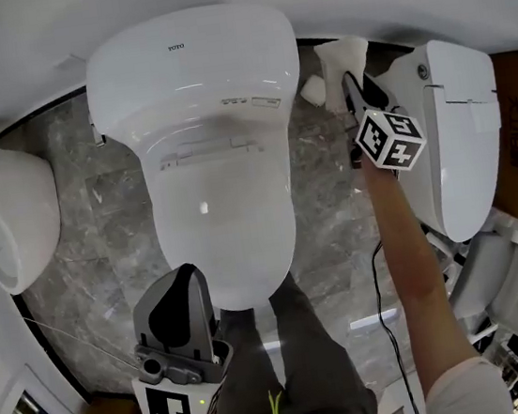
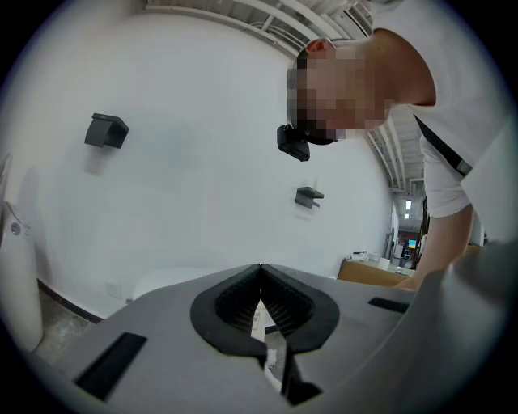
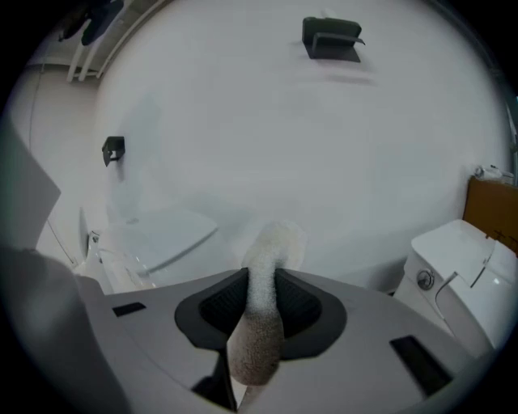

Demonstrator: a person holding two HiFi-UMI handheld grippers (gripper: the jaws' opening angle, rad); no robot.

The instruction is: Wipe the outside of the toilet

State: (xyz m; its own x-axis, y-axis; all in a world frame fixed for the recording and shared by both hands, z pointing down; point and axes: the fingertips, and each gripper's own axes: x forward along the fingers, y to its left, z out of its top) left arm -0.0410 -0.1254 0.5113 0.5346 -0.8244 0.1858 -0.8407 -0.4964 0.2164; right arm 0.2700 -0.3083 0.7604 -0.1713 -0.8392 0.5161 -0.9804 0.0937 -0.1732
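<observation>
My right tongs point(image 3: 261, 283) pinch a white cloth point(image 3: 273, 242), raised beside the back of the toilet point(image 1: 215, 160); my left tongs point(image 2: 261, 268) are clenched, empty, near its front.

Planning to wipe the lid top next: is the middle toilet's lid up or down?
Down: in the head view the lid lies flat on the middle toilet, with no seat opening or water showing.

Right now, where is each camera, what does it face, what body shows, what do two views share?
Head view: on the head, down at the toilet; legs, right arm.
Left gripper view: on left gripper, up at the wall; torso.
Right gripper view: on right gripper, toward the wall; no body.
Shared: cloth, head and right gripper views.
</observation>
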